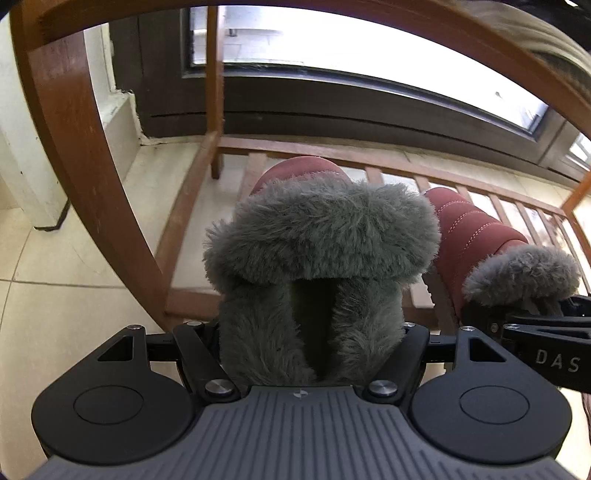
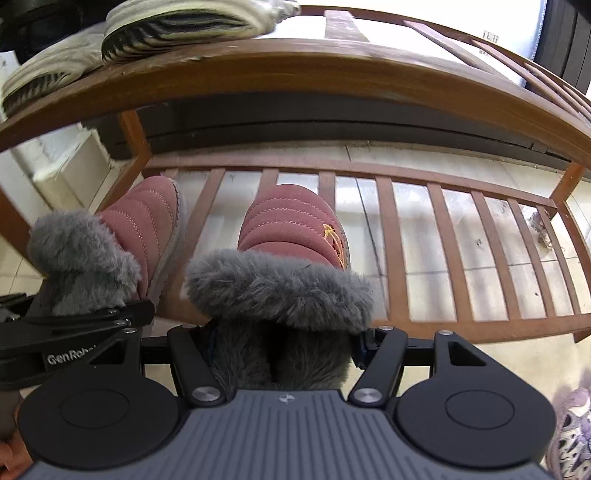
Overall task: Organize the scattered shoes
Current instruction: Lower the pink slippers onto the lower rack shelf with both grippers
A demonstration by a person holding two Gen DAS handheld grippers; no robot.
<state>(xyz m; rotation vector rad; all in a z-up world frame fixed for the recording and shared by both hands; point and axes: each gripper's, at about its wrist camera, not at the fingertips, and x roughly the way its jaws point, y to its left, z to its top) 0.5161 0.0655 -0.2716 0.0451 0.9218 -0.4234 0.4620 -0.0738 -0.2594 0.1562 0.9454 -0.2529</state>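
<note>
Slatted lower shelf (image 2: 454,251) of a wooden shoe rack (image 1: 74,122) stands over pale floor tiles ahead of both grippers. Left gripper (image 1: 312,343): fingers closed on the grey fur collar of the left boot (image 1: 317,236), whose pink quilted toe points forward onto the slats. Right gripper (image 2: 284,350): fingers closed on the fur collar of the right boot (image 2: 291,229), toe likewise on the slats. Both boots sit side by side, near each other. Striped-sole shoes (image 2: 177,26) rest on the upper shelf, above the right fingers.
</note>
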